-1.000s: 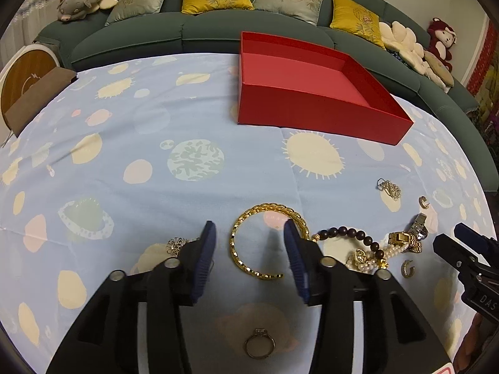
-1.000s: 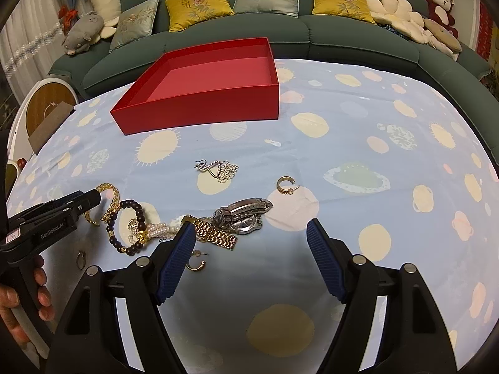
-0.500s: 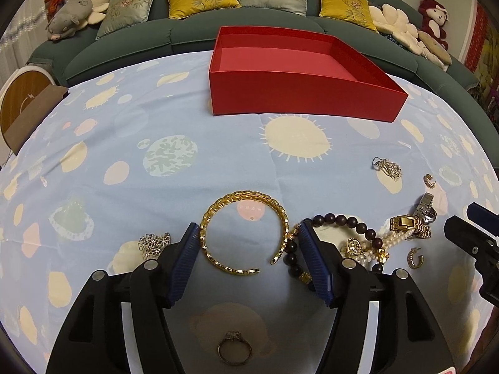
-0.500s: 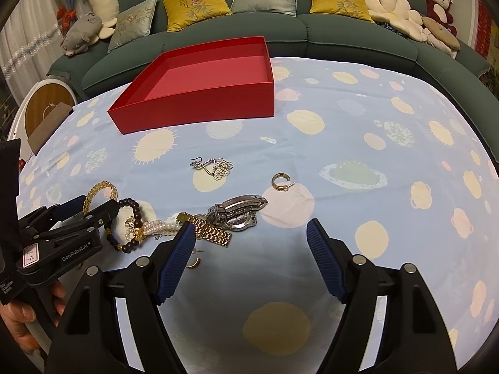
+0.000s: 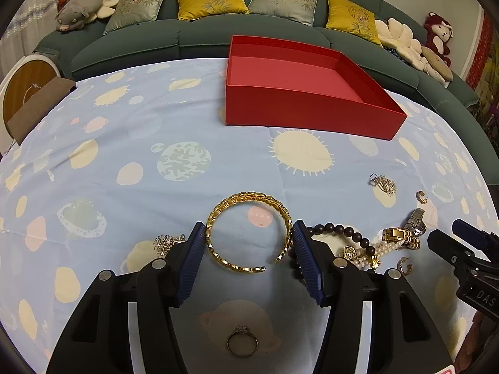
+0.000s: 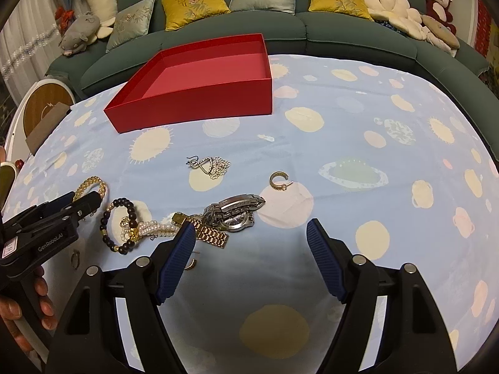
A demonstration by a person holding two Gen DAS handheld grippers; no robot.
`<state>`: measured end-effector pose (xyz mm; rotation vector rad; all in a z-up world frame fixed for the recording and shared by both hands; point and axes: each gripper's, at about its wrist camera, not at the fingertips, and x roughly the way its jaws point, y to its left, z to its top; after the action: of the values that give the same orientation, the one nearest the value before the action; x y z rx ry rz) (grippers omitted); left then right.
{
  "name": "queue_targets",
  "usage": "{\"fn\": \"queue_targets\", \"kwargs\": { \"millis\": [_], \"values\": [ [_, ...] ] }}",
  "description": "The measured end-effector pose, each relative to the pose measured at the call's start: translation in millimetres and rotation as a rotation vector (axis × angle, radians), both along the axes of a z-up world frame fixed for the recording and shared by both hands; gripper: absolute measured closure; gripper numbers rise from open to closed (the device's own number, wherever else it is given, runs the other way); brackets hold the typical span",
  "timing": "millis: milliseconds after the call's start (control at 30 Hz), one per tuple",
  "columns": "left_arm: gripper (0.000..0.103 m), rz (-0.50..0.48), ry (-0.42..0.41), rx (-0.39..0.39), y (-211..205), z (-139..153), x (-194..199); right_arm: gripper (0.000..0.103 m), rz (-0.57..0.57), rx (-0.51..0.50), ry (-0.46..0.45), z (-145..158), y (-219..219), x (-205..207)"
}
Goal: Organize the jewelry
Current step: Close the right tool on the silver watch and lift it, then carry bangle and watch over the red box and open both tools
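A gold cuff bracelet lies on the blue tablecloth. My left gripper is open with its blue pads on either side of the cuff, close to its outer edges. The cuff also shows partly in the right wrist view, behind the left gripper. A dark bead bracelet, pearls, a gold watch band and a silver watch lie in a cluster. My right gripper is open and empty, just in front of the watches. The red box stands empty at the back.
A ring lies under the left gripper. A flower brooch sits left of it. A silver earring and gold hoop earrings lie on the cloth. A green sofa curves behind the table.
My left gripper has moved forward over the cuff, so its pads now flank the bracelet closely. My right gripper has barely moved.
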<state>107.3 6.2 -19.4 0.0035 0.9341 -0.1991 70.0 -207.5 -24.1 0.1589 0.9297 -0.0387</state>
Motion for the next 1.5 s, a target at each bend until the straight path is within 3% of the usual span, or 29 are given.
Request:
{"fn": "queue_targets", "kwargs": {
  "millis": [133, 300, 367, 467, 667, 767, 1033, 1500],
  "values": [
    [0.048, 0.016, -0.016, -0.02, 7, 10, -4, 0.032, -0.002, 0.032, 0.0, -3, -1, 3],
    [0.048, 0.039, -0.034, -0.055, 17, 23, -8, 0.032, -0.013, 0.141, 0.021, -11, -2, 7],
    [0.048, 0.045, -0.041, -0.058, 19, 26, -9, 0.04, -0.017, 0.147, 0.03, -14, -1, 9],
    [0.048, 0.055, -0.042, -0.067, 22, 28, -9, 0.042, -0.031, 0.17, 0.038, -19, 0, 14],
    [0.048, 0.065, -0.028, -0.079, 27, 26, -8, 0.045, -0.057, 0.159, 0.014, -19, 2, 23],
    [0.048, 0.064, -0.028, -0.079, 28, 26, -9, 0.06, -0.073, 0.139, 0.006, -21, 2, 27],
    [0.048, 0.066, -0.027, -0.078, 31, 24, -9, 0.072, -0.047, 0.093, -0.018, -18, 4, 24],
    [0.048, 0.024, -0.056, -0.107, 18, 44, -14, 0.073, -0.037, 0.122, -0.153, 29, -15, -1]
  ]
}}
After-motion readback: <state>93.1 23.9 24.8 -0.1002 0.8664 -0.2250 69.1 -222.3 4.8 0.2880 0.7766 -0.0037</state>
